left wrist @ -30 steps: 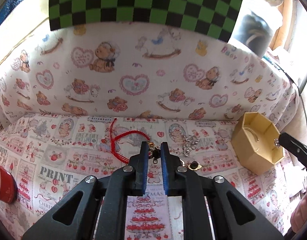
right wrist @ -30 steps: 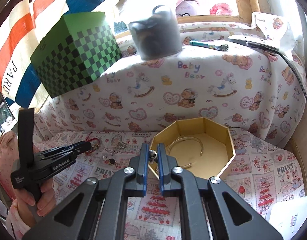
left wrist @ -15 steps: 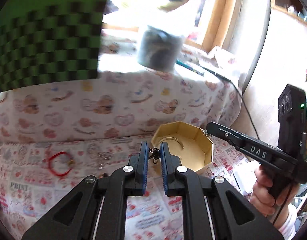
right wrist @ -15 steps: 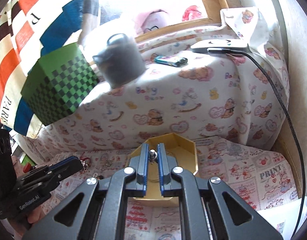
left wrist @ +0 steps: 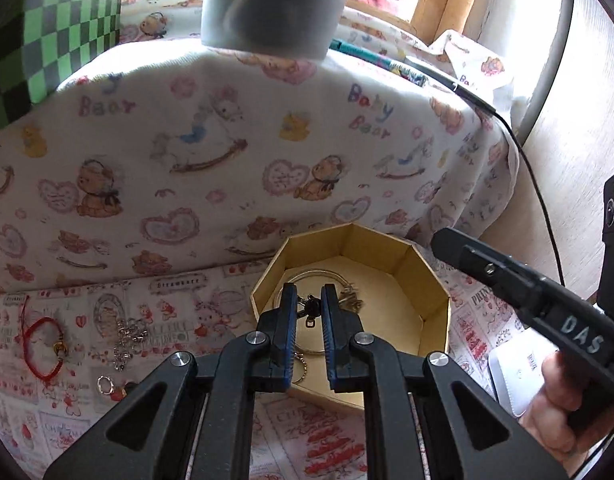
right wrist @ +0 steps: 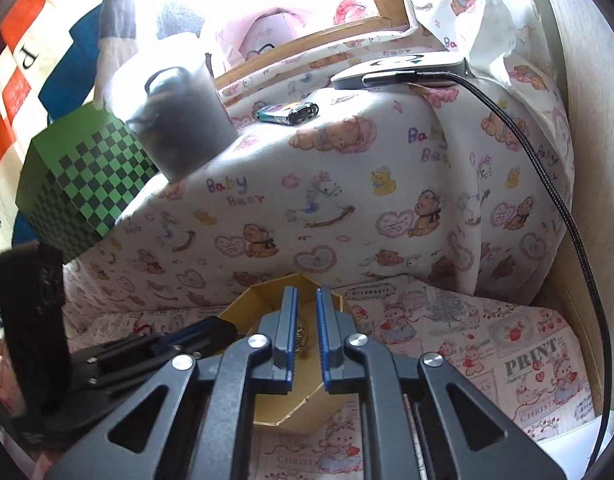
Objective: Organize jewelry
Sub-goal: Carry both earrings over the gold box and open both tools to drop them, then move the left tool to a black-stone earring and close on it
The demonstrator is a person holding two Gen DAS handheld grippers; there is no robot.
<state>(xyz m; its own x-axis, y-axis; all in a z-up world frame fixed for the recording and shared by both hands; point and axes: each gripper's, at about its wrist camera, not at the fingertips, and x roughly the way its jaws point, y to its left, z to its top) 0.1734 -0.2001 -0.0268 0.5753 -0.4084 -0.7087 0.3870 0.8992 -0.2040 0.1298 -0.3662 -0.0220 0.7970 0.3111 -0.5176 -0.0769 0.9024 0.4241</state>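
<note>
My left gripper [left wrist: 309, 306] hangs over the near rim of the open tan octagonal box [left wrist: 403, 256], shut on a small black charm [left wrist: 312, 307] with a gold tag. A silver bangle [left wrist: 327, 273] and a thin gold chain [left wrist: 301, 368] lie inside the box. My right gripper [left wrist: 438, 240] points at the box from the right, above its far right rim. In the right wrist view the right gripper [right wrist: 305, 300] has its pads close together and nothing shows between them. There the left gripper [right wrist: 223, 330] reaches over the box [right wrist: 247, 296] from the left.
Left of the box lie a red cord bracelet [left wrist: 41, 346], a silver chain [left wrist: 127, 336] and a small ring [left wrist: 105, 384]. On the cloth-covered ledge behind stand a green chequered box [right wrist: 87, 184] and a grey cup [right wrist: 183, 116], beside a phone with its cable [right wrist: 403, 66].
My left gripper swung right with the charm, from the loose jewellery to above the box. The small silver piece earlier seen between the right gripper's tips no longer shows there.
</note>
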